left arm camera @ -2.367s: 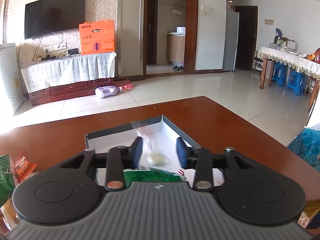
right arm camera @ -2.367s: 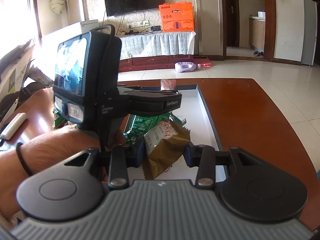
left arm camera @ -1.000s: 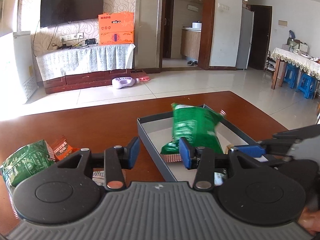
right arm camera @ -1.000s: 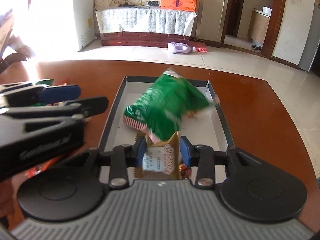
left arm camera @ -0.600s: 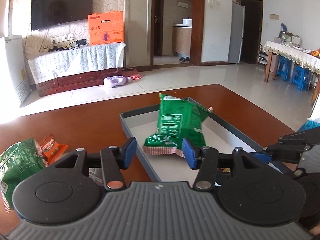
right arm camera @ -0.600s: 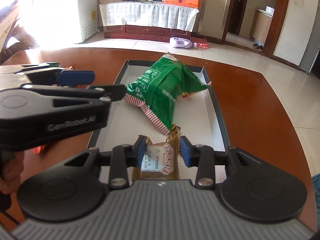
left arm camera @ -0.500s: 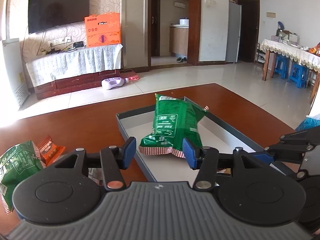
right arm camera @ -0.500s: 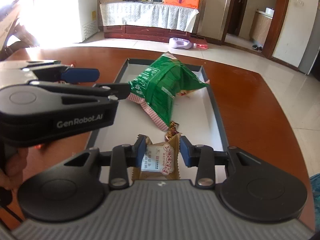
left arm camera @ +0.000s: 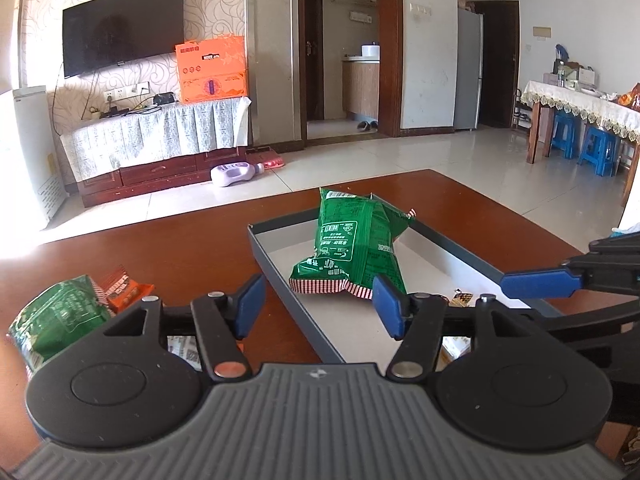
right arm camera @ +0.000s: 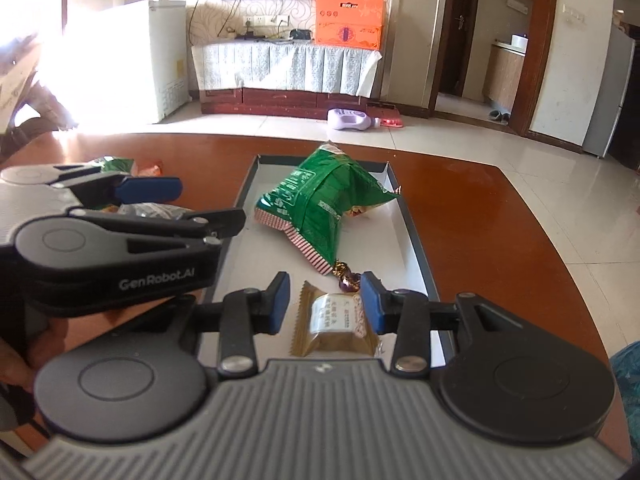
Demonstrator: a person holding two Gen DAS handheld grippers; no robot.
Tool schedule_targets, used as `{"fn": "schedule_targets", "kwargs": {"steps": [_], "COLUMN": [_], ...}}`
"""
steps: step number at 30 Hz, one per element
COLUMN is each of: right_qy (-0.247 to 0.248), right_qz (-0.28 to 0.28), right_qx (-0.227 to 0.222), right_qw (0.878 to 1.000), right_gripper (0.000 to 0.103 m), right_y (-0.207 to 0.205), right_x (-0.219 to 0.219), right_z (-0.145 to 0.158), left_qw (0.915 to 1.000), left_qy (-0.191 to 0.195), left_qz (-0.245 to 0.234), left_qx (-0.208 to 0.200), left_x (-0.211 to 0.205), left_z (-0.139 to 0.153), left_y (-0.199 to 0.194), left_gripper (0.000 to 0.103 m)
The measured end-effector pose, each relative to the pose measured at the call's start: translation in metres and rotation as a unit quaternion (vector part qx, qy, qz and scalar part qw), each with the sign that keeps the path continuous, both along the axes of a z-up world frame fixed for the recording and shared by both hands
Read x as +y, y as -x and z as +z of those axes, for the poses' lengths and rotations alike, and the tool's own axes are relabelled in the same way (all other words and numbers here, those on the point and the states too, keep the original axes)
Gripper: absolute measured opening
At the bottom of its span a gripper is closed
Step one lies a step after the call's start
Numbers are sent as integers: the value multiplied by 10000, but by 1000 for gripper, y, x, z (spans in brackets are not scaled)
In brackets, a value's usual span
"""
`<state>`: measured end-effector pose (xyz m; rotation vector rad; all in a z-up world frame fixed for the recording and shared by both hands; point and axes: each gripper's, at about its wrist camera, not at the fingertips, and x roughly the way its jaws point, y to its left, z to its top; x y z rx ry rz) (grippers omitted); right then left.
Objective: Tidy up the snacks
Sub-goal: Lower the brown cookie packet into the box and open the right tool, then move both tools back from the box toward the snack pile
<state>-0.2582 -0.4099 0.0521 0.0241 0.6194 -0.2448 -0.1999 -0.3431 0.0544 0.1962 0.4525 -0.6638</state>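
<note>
Gold-brown snack packet (right arm camera: 335,322) lying flat in the tray (right arm camera: 412,224), between the spread fingers of the right claw (right arm camera: 324,307), released. Green bag (right arm camera: 324,196) farther in. Left claw (left arm camera: 318,307) open, empty, over the surface (left arm camera: 152,248) beside the tray's edge.

Tray (right arm camera: 414,236) far half blocked by green snack bag (right arm camera: 320,204) lying slantwise, one end against the far wall; bare white floor shows along tray's left side and between bag and near end; brown wrapped snack (right arm camera: 340,322) and small foil candy (right arm camera: 346,276) sit at near end; left gripper (right arm camera: 200,208) hangs over tray's left rim; wooden table (right arm camera: 472,208) right of tray bare.
</note>
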Motion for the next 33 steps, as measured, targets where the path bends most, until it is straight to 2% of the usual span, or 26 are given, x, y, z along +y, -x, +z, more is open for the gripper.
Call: {"fn": "schedule_targets", "kwargs": {"steps": [3, 8, 12, 18, 24, 28, 33], "right_qy": [-179, -337, -479, -364, -419, -400, -414], "right_qz": [-116, -202, -230, 170, 893, 1429, 1585], "right_qx": [-171, -287, -348, -470, -543, -334, 12], "right_qw": [9996, 9988, 9980, 9981, 9936, 9884, 9865], "right_gripper": [49, 58, 72, 72, 72, 72, 72], "right_y": [11, 24, 34, 34, 25, 12, -8], "right_x": [2, 6, 11, 34, 63, 92, 123], "right_z": [6, 8, 7, 9, 10, 4, -11], "left_qw": [10000, 9999, 9994, 9981, 9942, 9925, 9885], "left_qy": [-62, -19, 11, 42, -24, -20, -240], "left_qz": [25, 145, 263, 594, 1055, 1207, 1467], "left_qx": [-54, 88, 206, 157, 195, 214, 293], "left_x": [5, 19, 40, 99, 155, 168, 171], "left_z": [2, 3, 8, 18, 23, 22, 16], "left_y": [9, 25, 35, 34, 29, 27, 16], "left_gripper": [67, 67, 72, 82, 83, 85, 85]}}
